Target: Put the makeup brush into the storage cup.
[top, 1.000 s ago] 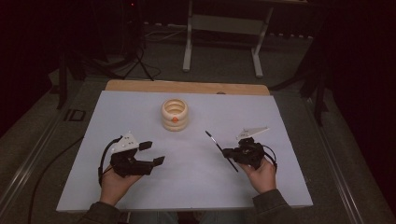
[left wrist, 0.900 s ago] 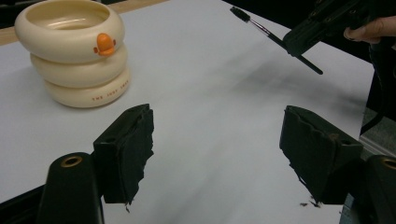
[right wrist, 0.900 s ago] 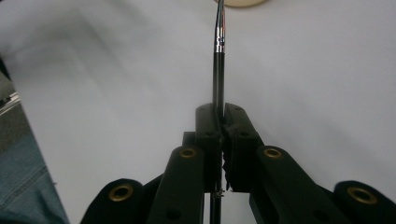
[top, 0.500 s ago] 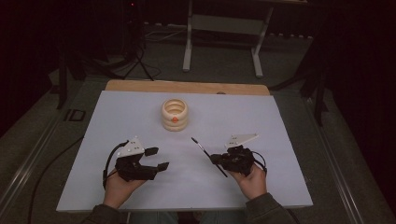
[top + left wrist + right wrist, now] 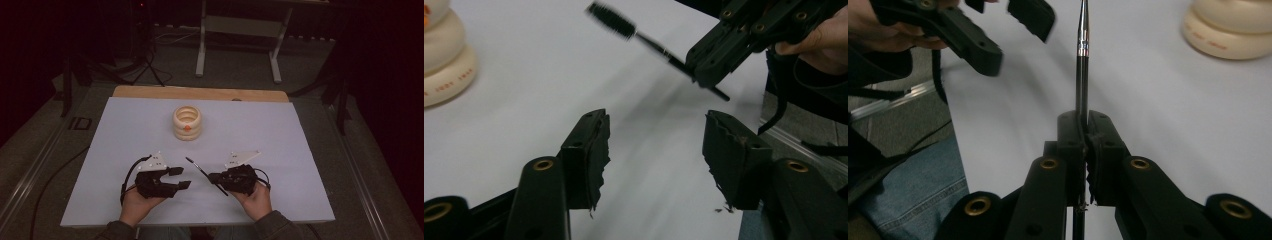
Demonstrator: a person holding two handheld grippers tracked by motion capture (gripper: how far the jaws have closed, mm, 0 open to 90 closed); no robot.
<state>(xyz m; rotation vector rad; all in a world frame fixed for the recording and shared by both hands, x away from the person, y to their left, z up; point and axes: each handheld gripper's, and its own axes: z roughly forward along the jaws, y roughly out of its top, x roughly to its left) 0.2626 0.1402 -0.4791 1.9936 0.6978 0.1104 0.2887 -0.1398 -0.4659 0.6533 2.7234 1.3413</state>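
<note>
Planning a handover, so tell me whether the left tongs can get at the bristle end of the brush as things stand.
Probably yes. The left tongs, which have just been closing, stand apart with nothing between them. The brush sticks out of the shut right tongs toward them, over bare table.

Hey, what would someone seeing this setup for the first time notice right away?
Probably the thin black brush, clamped in the right gripper near the table's front edge and pointing toward the left gripper, whose jaws stand apart with nothing between them. Farther back sits a cream ringed holder.
</note>
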